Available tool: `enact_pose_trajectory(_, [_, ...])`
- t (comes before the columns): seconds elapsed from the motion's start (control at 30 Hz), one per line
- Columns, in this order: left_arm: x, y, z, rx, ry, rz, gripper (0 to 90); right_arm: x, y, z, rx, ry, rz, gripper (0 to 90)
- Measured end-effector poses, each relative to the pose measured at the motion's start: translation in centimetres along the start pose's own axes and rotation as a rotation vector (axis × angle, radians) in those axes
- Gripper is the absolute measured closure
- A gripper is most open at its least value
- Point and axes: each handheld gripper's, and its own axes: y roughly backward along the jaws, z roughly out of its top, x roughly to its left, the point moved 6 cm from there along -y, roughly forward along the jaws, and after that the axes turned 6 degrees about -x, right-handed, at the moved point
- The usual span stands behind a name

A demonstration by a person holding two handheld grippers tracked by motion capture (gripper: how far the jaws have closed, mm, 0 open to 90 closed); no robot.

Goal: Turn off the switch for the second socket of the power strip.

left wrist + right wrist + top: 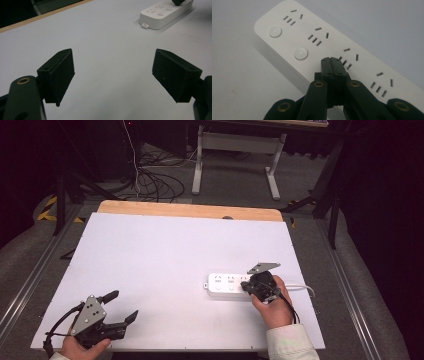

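A white power strip (226, 284) lies on the white table top (175, 250), right of the middle. It has several sockets and round buttons (301, 53). My right gripper (248, 289) is shut with nothing between its jaws. Its tips (330, 60) are over the strip's top face (322, 32), in line with the row of buttons; whether they touch I cannot tell. My left gripper (124, 306) is held near the front left corner, open and empty. In the left gripper view the left gripper (113, 72) points across bare table toward the power strip (163, 12).
The strip's white cable (301, 287) runs off to the right edge of the table. A wooden strip (190, 210) borders the far side. Beyond it are a desk frame (235, 150) and loose cables (155, 180) on the floor.
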Motion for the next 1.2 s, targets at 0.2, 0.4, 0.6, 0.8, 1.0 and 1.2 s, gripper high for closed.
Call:
enact_pose_trajectory(0.2, [-0.02,0.0,0.0,0.0,-0.003,0.001,18.4,0.11,-0.03,0.02,0.002,0.005,-0.007,90.0])
enact_pose_trajectory(0.4, [-0.03,0.02,0.0,-0.001,-0.001,0.002,18.4,0.11,-0.04,-0.05,-0.002,0.002,-0.009,90.0])
enact_pose_trajectory(0.6, [-0.06,0.01,0.02,-0.002,-0.002,0.003,18.3,0.05,-0.01,-0.14,-0.011,-0.006,-0.008,90.0])
enact_pose_trajectory(0.8, [-0.04,0.03,0.01,-0.001,-0.001,0.002,18.3,0.05,-0.02,-0.2,-0.016,-0.008,-0.012,90.0])
enact_pose_trajectory(1.0, [-0.01,0.08,0.07,-0.007,0.001,0.008,18.3,0.05,-0.04,-0.26,-0.021,-0.004,-0.008,90.0])
enact_pose_trajectory(1.2, [0.03,0.11,0.09,-0.008,-0.003,0.008,18.3,-0.01,-0.11,-0.35,-0.025,-0.013,-0.007,90.0])
